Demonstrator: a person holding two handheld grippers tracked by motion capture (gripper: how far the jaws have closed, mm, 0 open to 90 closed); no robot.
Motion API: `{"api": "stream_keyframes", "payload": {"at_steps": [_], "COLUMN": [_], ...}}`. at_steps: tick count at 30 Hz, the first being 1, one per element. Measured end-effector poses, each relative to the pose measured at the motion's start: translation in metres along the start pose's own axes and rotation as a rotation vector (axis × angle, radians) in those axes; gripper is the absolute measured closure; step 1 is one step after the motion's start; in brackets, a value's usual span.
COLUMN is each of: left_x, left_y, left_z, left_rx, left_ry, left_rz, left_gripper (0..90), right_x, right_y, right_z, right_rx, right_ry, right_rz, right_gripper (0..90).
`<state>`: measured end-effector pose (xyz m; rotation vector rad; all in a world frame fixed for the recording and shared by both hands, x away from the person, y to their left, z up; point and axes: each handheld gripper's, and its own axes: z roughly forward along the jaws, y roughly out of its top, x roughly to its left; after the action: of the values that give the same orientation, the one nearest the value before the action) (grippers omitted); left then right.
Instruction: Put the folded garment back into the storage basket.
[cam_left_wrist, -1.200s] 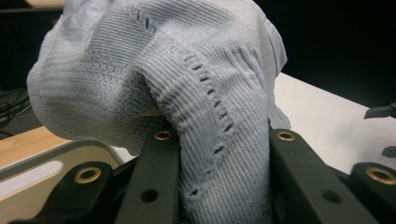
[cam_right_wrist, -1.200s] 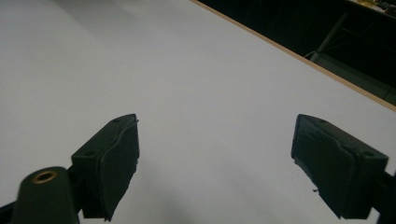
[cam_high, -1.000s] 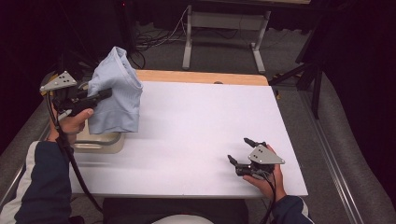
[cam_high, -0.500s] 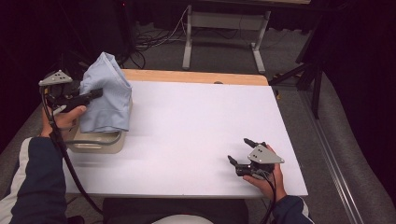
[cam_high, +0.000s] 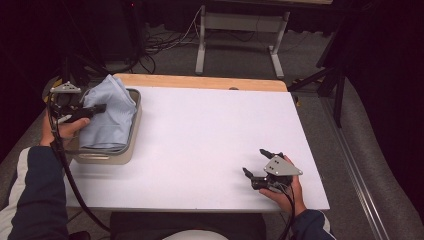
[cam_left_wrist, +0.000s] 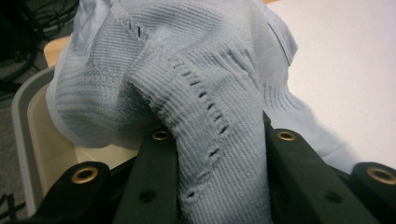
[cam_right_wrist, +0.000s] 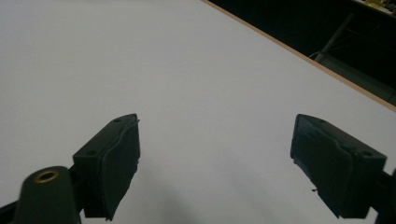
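Two black jaws of your left gripper (cam_left_wrist: 219, 186) were clamped on a fold of the pale blue knitted garment (cam_left_wrist: 187, 93), and the cloth between them hid the pads entirely; the jaw tips were buried under the knit, so how deep the bite went could not be made out. Ahead of the jaws the garment bunched up in ribbed folds with a line of small eyelet holes running along one seam. Below and to the left of the jaws, the beige tub (cam_left_wrist: 28, 135) was cut off by the frame edge, and the garment hung into it. From above, the cloth covered most of the tub's inside. Your right gripper (cam_high: 262, 165) rested on the white worktop (cam_high: 210, 140), jaws spread wide with bare worktop between them.
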<state>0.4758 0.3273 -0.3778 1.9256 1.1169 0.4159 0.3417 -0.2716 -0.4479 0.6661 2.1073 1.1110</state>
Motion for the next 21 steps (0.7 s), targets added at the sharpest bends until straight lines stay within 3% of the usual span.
{"api": "stream_keyframes", "payload": {"at_steps": [3, 5, 9, 17, 21], "left_x": [0.000, 0.001, 0.004, 0.010, 0.010], "left_y": [-0.001, -0.003, -0.008, -0.016, -0.017], "left_z": [0.009, 0.014, 0.018, 0.022, 0.023], "left_rx": [0.100, 0.134, 0.127, 0.148, 0.163], "left_ry": [0.031, 0.029, 0.009, 0.041, 0.106], "left_rz": [0.041, 0.046, 0.006, -0.023, -0.030], "left_gripper": [73.8, 73.5, 73.1, 69.4, 56.8], "right_x": [0.001, 0.002, 0.002, 0.002, 0.003], "right_y": [0.000, 0.000, 0.000, 0.000, 0.000], "right_z": [0.001, 0.002, 0.002, 0.002, 0.002], "right_rx": [0.005, 0.008, 0.008, 0.012, 0.015], "right_ry": [0.012, 0.015, 0.015, 0.018, 0.021], "right_rz": [0.000, -0.008, -0.010, -0.010, -0.007], "right_gripper": [16.5, 16.5, 16.5, 16.5, 16.5]}}
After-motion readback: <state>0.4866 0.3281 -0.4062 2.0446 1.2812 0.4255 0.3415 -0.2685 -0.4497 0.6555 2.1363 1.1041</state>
